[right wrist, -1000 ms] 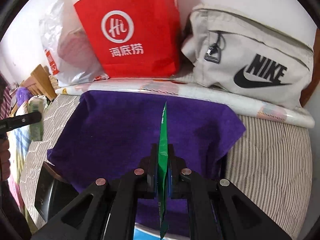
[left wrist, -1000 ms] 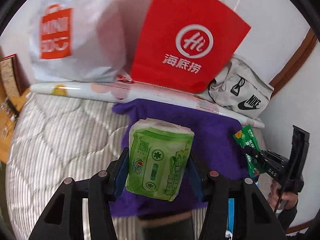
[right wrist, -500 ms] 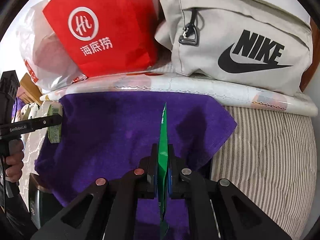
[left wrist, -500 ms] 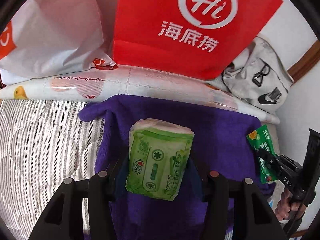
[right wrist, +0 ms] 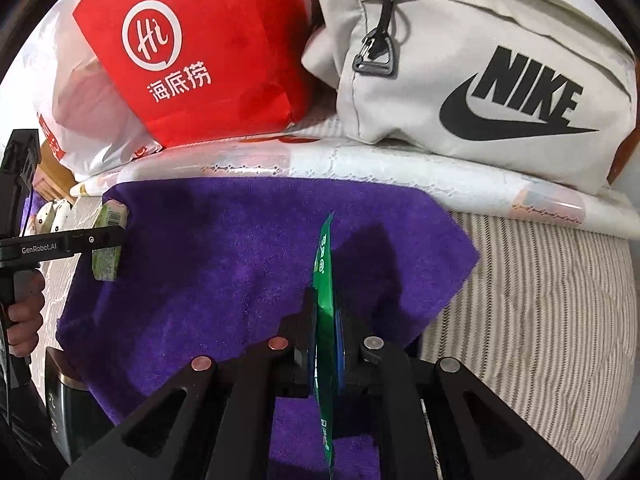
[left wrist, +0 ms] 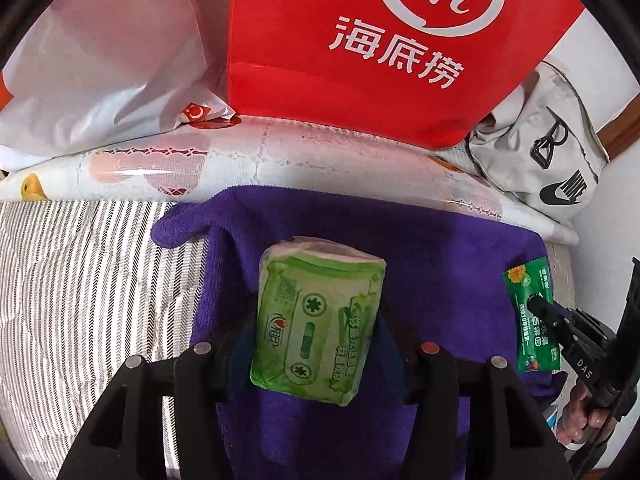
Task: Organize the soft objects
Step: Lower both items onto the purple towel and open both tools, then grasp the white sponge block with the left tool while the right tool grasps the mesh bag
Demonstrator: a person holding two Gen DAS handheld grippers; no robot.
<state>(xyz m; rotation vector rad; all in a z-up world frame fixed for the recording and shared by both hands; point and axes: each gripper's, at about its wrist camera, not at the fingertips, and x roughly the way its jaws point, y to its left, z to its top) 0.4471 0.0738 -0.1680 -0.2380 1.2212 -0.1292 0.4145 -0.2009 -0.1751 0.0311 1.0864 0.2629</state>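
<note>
A green tissue pack (left wrist: 316, 320) hangs just above the purple towel (left wrist: 440, 248), which lies spread on the bed. My left gripper (left wrist: 312, 334) holds the pack by its sides; its jaws are opening slightly, and the pads still touch it. The right wrist view shows that gripper (right wrist: 110, 240) over the towel's (right wrist: 240, 260) left edge. My right gripper (right wrist: 325, 320) is shut on a flat green sachet (right wrist: 325, 272), held edge-on above the towel's right half. In the left wrist view the sachet (left wrist: 534, 316) shows at the far right.
A red paper bag (left wrist: 360, 40), a white plastic bag (left wrist: 100, 60) and a grey Nike bag (right wrist: 480, 80) stand behind the towel, behind a long printed roll (left wrist: 200, 168). Striped bedding (left wrist: 80, 280) lies on both sides. A dark flask (right wrist: 72, 400) stands near the towel's front left corner.
Both grippers have moved forward and down toward the towel, each still carrying its item. The bags at the back now look larger and closer.
</note>
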